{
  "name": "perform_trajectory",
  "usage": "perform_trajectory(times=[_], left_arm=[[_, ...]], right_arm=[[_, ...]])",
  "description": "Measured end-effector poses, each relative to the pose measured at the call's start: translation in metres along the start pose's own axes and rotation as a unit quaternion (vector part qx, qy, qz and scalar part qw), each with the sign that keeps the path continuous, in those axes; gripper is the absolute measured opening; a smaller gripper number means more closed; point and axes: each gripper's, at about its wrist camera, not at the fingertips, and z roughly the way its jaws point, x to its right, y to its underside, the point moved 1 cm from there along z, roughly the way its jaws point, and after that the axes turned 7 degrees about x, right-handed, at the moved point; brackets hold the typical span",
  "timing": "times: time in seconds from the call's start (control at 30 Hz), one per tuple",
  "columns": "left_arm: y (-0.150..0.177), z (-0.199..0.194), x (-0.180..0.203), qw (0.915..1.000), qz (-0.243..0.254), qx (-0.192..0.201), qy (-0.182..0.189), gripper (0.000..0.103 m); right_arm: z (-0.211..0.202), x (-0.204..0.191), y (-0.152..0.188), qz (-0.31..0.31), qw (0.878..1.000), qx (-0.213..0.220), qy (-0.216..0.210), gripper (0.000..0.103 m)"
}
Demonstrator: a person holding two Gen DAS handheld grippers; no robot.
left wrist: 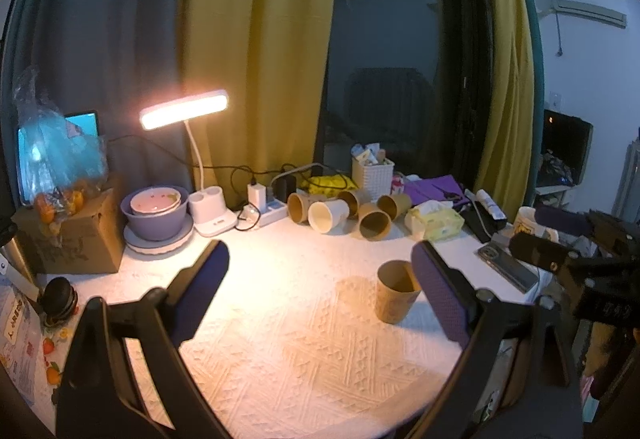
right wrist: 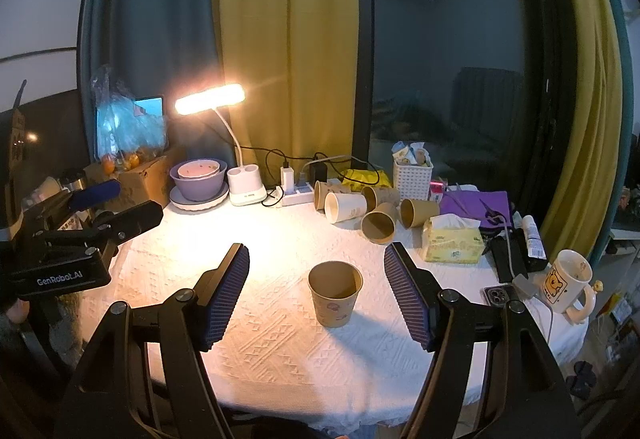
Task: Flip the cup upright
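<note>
A brown paper cup (right wrist: 334, 292) stands upright, mouth up, on the white tablecloth (right wrist: 280, 343). It also shows in the left wrist view (left wrist: 396, 291), partly behind my left gripper's right finger. My right gripper (right wrist: 317, 259) is open and empty, its fingers apart on either side of the cup and a little nearer the camera, not touching it. My left gripper (left wrist: 320, 259) is open and empty, left of the cup; its body shows in the right wrist view (right wrist: 72, 243) at the table's left edge. The right gripper's body shows in the left wrist view (left wrist: 576, 259).
Several paper cups (right wrist: 360, 207) lie on their sides at the back, beside a tissue pack (right wrist: 452, 239) and a white basket (right wrist: 412, 175). A lit desk lamp (right wrist: 210, 99), stacked bowls (right wrist: 198, 179), a power strip (right wrist: 298, 195) and a cardboard box (right wrist: 136, 175) stand at the back left. A mug (right wrist: 566, 285) and phone (right wrist: 498, 295) lie at the right edge.
</note>
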Motion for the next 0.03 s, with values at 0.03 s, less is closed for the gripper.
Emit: perform_trajectory(times=[0.03], left_arm=[[0.0002,0.0007,0.0008,1.0000,0.001,-0.001,0.003,0.093]], right_arm=[[0.0001,-0.0001,0.0005,-0.001,1.000,-0.001,0.001,0.073]])
